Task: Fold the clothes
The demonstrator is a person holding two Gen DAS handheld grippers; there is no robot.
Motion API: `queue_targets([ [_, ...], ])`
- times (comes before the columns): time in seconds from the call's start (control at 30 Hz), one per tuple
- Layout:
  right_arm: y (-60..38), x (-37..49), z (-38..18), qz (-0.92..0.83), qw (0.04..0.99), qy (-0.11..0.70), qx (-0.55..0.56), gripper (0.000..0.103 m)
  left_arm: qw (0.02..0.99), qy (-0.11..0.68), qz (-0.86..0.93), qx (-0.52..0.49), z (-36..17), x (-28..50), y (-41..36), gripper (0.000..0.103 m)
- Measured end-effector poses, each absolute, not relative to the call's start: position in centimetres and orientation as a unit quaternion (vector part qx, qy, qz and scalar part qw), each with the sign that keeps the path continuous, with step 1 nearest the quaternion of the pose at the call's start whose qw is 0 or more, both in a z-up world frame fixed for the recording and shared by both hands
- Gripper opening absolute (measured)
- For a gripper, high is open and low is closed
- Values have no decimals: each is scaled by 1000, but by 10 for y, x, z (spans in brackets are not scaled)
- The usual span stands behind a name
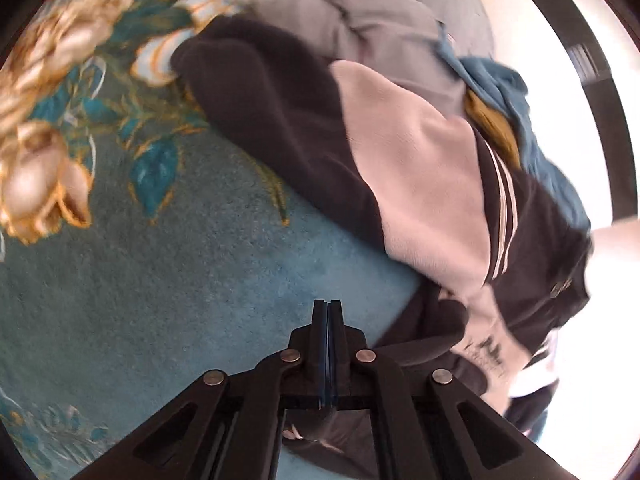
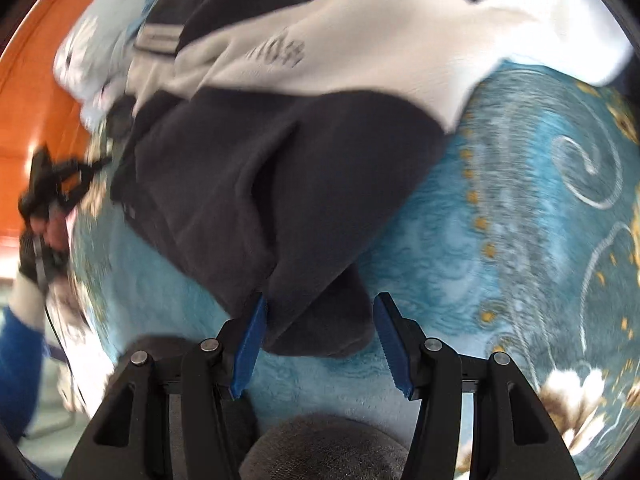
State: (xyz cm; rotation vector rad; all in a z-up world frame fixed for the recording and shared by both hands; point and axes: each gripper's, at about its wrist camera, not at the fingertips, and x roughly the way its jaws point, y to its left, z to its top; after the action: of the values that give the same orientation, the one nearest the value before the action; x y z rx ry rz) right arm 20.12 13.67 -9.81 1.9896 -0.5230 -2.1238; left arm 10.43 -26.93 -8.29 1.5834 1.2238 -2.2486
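Observation:
A black and pale pink garment (image 1: 392, 184) with white stripes lies rumpled on a blue floral blanket (image 1: 132, 280). It also shows in the right wrist view (image 2: 256, 168). My left gripper (image 1: 328, 308) is shut, its fingers pressed together with nothing seen between the tips; dark cloth lies beside and under it. My right gripper (image 2: 320, 328) is open, and a dark fold of the garment (image 2: 316, 320) lies between its blue pads (image 2: 250, 344).
A grey cloth (image 1: 360, 4) and a blue and mustard cloth (image 1: 504, 112) lie beyond the garment. The other hand and gripper (image 2: 44, 208) show at the left of the right wrist view, by an orange wooden edge (image 2: 24, 120).

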Motion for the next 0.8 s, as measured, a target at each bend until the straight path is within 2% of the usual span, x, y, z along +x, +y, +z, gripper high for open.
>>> queue_targets([
  [0.13,130,205,-101,-715,107,-143,676,56,21,395,-747,534,-83,112,-257,3],
  [0.2,132,207,-103,-714,114,-142,676,56,2,396,-740,544,-88,111,-254,13],
  [0.27,135,208,-105,-712,120,-147,676,56,-4,402,-732,550,-95,112,-254,58],
  [0.3,136,208,-104,-714,125,-149,673,56,-8,409,-729,549,-98,113,-253,65],
  [0.4,141,213,-93,-723,128,-161,660,56,-20,409,-723,556,-108,104,-249,67],
  [0.63,128,214,-99,-724,143,-116,665,56,-33,329,-736,591,-114,104,-225,67],
  [0.67,124,212,-103,-723,140,-105,669,54,-32,318,-739,593,-114,104,-223,66],
  [0.7,121,211,-106,-721,137,-95,673,46,-32,308,-742,594,-114,104,-220,65],
  [0.73,118,209,-109,-719,134,-85,676,42,-29,305,-743,595,-114,103,-220,65],
  [0.77,120,208,-111,-719,131,-88,676,34,-27,304,-744,595,-115,103,-220,61],
  [0.8,121,207,-111,-718,129,-94,678,22,-18,300,-745,596,-114,103,-220,57],
])
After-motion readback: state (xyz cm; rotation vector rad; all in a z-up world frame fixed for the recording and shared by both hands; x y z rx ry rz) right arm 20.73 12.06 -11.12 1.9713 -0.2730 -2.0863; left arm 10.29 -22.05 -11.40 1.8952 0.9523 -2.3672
